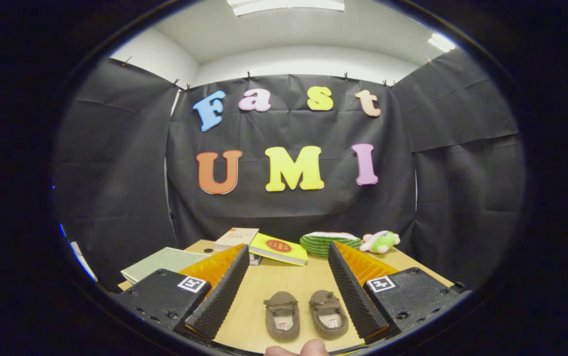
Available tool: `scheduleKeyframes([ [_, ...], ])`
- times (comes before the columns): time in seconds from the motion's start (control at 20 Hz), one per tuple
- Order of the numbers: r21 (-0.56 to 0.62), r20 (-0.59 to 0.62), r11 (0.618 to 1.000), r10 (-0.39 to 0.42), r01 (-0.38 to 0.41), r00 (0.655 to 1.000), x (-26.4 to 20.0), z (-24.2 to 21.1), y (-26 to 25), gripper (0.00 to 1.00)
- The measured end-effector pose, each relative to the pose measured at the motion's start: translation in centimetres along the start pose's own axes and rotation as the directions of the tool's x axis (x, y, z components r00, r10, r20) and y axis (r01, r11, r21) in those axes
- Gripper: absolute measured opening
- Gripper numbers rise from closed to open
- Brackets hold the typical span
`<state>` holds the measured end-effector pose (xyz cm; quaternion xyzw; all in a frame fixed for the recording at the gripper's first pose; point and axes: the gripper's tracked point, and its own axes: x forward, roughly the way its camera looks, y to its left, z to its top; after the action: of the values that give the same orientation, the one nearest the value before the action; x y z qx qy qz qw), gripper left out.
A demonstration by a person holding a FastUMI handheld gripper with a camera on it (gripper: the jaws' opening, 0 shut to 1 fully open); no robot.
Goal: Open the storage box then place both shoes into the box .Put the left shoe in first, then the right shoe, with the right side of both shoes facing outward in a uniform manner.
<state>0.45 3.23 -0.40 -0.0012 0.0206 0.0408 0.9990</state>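
the tongs (284, 269) hang above the worktop (284, 282) with their fingers spread wide apart, nothing held between them. down in the gap between the fingers sit the two brown shoes (306, 314), side by side and almost touching, toes pointing away toward the far end, each with a small bow on top. a pale label shows inside each shoe, too small to read.

beyond the fingertips there is clutter: a yellow book (279, 248) with a red round mark on its cover lies tilted on top of other books, and its writing cannot be made out. just beside it sits a white book (237, 238) with an orange corner, its print also unreadable. off past the left finger, a grey-green book (163, 263) lies flat at the worktop's edge. past the right finger rests a green striped round thing (327, 244), and next to it a pink and green plush toy (380, 242).

a fingertip (296, 350) of the person's hand pokes in at the near edge, just below the shoes. nothing lies between the tongs and the shoes.
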Motion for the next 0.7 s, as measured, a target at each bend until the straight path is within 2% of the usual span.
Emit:
scheduleKeyframes([
  [0.15, 0.011, -0.011, 0.999, 0.043, -0.043, 0.999, 0.4, 0.0, 1.1, 1.00],
  [0.4, 0.069, -0.060, 0.978, 0.202, -0.198, 0.978, 1.7, 0.1, 4.6, 1.00],
  [0.5, 0.081, -0.090, 0.965, 0.255, -0.248, 0.963, 2.3, -0.1, 6.1, 1.00],
  [0.7, 0.132, -0.150, 0.915, 0.398, -0.381, 0.905, 3.5, -0.8, 9.8, 1.00],
])
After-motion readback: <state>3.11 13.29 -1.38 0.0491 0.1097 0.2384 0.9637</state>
